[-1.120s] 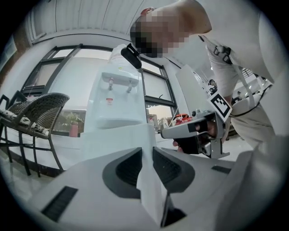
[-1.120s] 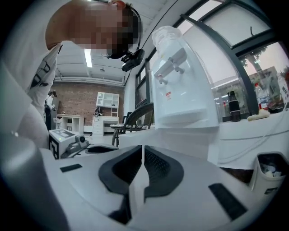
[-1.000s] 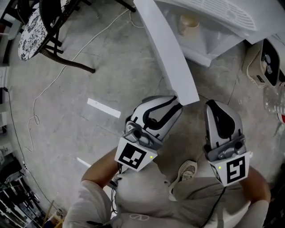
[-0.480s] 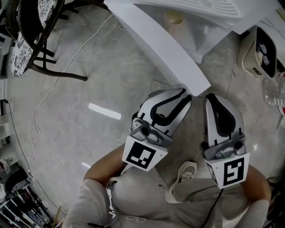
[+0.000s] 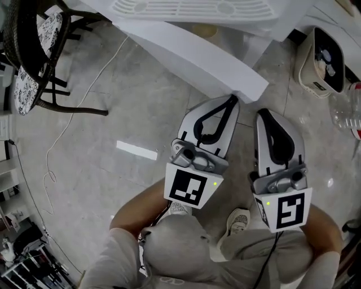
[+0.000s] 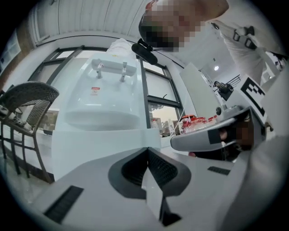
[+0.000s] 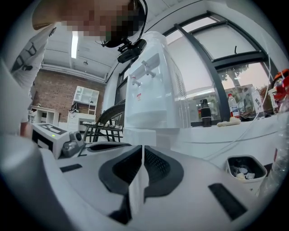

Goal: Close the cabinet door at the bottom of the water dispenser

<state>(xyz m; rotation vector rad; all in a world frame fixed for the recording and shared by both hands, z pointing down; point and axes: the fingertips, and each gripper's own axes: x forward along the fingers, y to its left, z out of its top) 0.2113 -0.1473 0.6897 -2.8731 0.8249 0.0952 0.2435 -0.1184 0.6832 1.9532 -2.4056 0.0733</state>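
Note:
The white water dispenser stands at the top of the head view. Its cabinet door hangs part open, slanting down to the right. My left gripper is shut and empty, its tip against the door's outer face near the free edge. In the left gripper view the door fills the space just ahead of the left gripper, below the dispenser body. My right gripper is also shut and empty, just right of the door's free end. The right gripper points at the dispenser.
A black wicker chair stands at the left with a white cable trailing over the grey floor. A small white bin and clear bottles sit at the right. The person's shoe is below the grippers.
The door has swung in toward the dispenser. Both grippers moved forward with it, and the left gripper's jaws went from part open to shut.

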